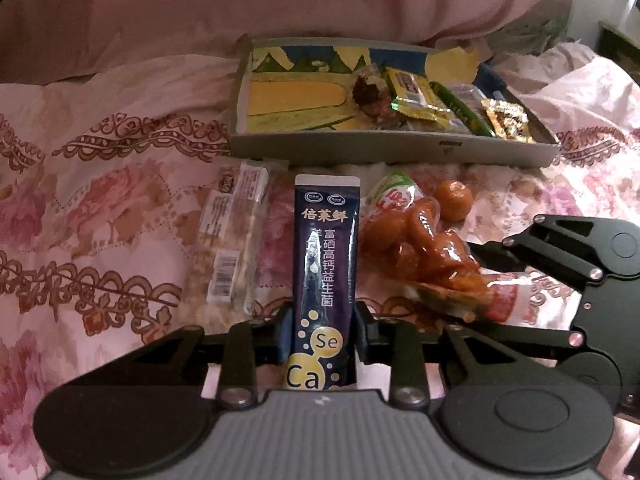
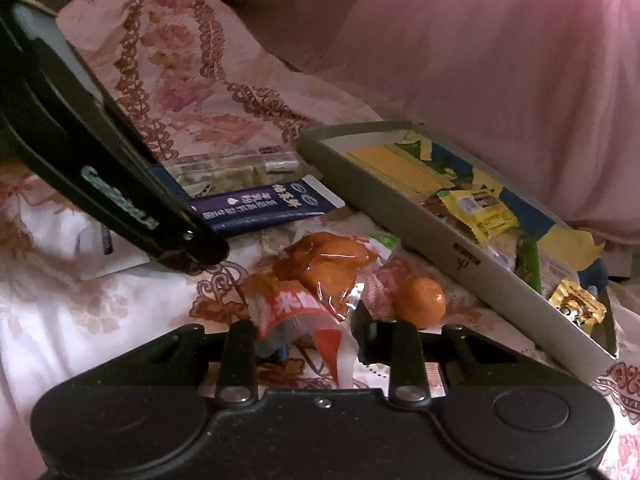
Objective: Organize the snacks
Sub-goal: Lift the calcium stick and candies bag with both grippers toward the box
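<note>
our left gripper point(image 1: 322, 330) clamps the dark sachet point(image 1: 325, 256), long axis pointing toward the far tray point(image 1: 392, 148); right gripper point(image 2: 306, 338) pinches the orange snack packet point(image 2: 316, 280).

The lower end of the dark blue printed stick sachet point(image 1: 324, 264) is hidden behind the fingers point(image 1: 285, 330). The small print on the clear plastic cracker packet point(image 1: 228, 248), left of them, is blurred.

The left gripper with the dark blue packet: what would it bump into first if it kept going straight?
Probably the grey cardboard tray of snacks straight ahead, though the floral bedsheet may come first, since depth is unclear.
</note>
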Tool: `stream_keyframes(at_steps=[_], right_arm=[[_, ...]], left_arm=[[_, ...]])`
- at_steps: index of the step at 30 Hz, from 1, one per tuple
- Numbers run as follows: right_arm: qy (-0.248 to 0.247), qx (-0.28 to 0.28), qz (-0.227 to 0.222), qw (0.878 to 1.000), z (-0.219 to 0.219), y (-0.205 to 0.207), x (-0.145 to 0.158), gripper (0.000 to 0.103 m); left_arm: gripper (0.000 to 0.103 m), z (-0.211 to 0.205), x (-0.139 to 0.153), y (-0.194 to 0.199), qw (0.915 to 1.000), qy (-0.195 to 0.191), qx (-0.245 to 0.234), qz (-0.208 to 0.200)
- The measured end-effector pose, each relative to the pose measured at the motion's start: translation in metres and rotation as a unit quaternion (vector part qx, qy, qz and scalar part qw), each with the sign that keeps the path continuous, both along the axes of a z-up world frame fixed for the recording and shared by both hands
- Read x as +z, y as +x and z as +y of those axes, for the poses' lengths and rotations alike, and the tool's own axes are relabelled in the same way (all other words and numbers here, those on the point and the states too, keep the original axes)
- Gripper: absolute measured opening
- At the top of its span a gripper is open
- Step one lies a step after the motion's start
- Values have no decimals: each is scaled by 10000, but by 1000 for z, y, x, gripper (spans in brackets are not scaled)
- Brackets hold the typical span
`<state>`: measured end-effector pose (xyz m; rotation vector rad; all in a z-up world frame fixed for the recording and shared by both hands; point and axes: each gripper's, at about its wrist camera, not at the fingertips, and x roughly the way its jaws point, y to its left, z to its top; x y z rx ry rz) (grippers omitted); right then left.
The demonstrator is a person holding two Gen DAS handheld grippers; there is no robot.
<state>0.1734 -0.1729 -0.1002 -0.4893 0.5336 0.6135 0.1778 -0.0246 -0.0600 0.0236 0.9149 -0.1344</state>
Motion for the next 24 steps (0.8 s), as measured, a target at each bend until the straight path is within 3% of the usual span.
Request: stream_keyframes(at_steps=[24], right_arm=[[244,-60,-164,9996,-4,-4,2,21]], left_arm=[[33,20,17,-13,9979,-337,371,-421]])
